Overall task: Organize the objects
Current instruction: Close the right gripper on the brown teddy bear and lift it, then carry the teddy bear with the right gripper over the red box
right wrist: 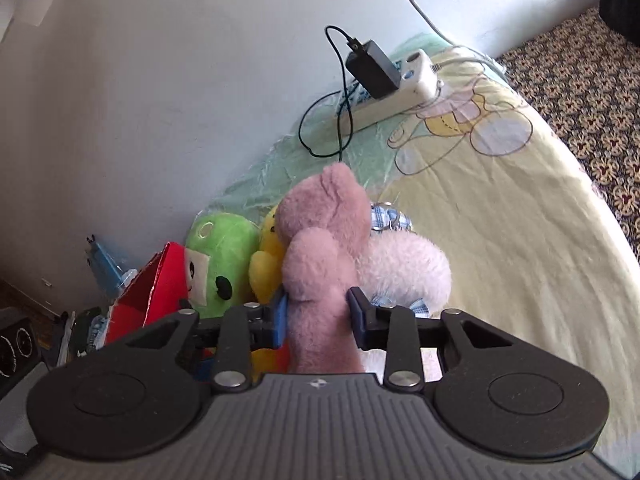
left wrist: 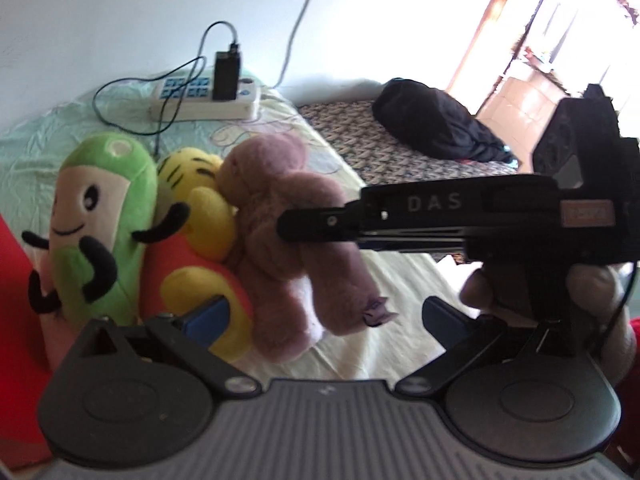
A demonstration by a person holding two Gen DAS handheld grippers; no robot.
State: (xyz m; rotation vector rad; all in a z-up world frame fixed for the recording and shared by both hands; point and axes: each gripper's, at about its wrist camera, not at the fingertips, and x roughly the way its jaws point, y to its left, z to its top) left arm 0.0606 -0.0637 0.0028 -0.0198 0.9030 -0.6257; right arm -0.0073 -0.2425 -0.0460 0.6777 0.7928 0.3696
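A pink plush toy (right wrist: 324, 240) leans against a yellow and orange plush (right wrist: 268, 264) and a green plush with a face (right wrist: 218, 256) on the bed. My right gripper (right wrist: 320, 316) is shut on a limb of the pink plush, with the blue pads pressing it from both sides. In the left wrist view the right gripper (left wrist: 292, 224) comes in from the right, held by a hand (left wrist: 592, 288), and bites into the pink plush (left wrist: 280, 200). My left gripper (left wrist: 324, 316) stands open low in front of the toys, its pads touching nothing. The green plush (left wrist: 104, 220) is leftmost.
A red box (right wrist: 152, 288) stands left of the toys near the wall. A white power strip (left wrist: 204, 100) with a black charger and cables lies behind them. The pale yellow sheet (right wrist: 500, 220) spreads to the right, then a patterned blanket (right wrist: 580, 92) with dark clothing (left wrist: 436, 124).
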